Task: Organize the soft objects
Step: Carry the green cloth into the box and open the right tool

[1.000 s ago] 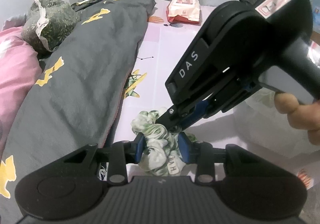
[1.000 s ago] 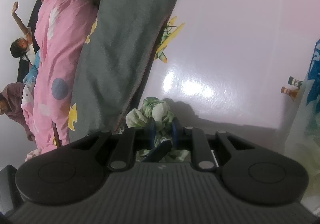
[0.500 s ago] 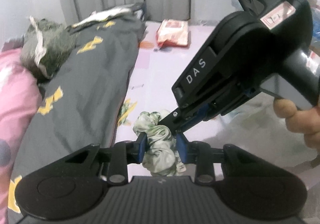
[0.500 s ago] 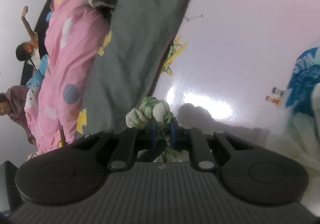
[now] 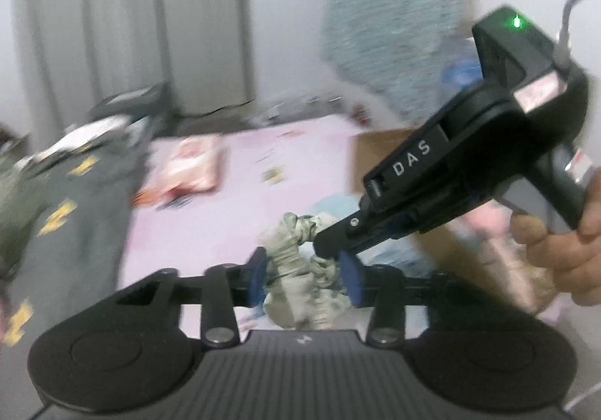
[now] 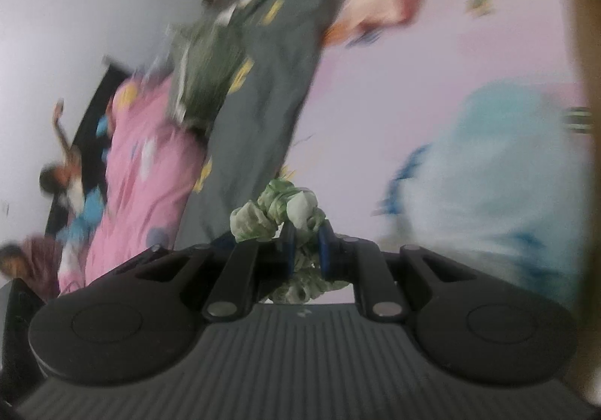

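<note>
Green cloth bundle (image 5: 296,266): a crumpled, pale green patterned soft piece, hanging lifted above the pink bed sheet (image 5: 244,202), caught between both claws at the near middle of the scene.

Right gripper (image 6: 305,247): its blue pads are pinching narrowly on a fold of the bundle; in its own view the cloth is bulging out above the pads and trailing below them. Seen from the left wrist, this claw is reaching in from the right, its black tip biting the cloth's right side.

Person's hand (image 5: 556,251): wrapping around the right gripper's handle at the far right edge.

Left gripper (image 5: 305,277): its jaws have just been opening; they are standing partly apart with the bundle between them. The cloth is lying against the left pad, while the blur is hiding whether the right pad is pressing on it.

Grey blanket (image 5: 75,202): a dark quilt with yellow shapes, lying along the left side of the bed.

Pink duvet (image 6: 142,172): lying further left, beyond the grey blanket.

Red-and-white packet (image 5: 191,172): resting on the sheet further back, left of centre.

Light blue fabric (image 6: 499,172): a blurred heap on the sheet to the right of the bundle.

Cardboard box (image 5: 379,157): standing at the right, behind the right gripper.

Curtains (image 5: 131,25): hanging at the far wall.
</note>
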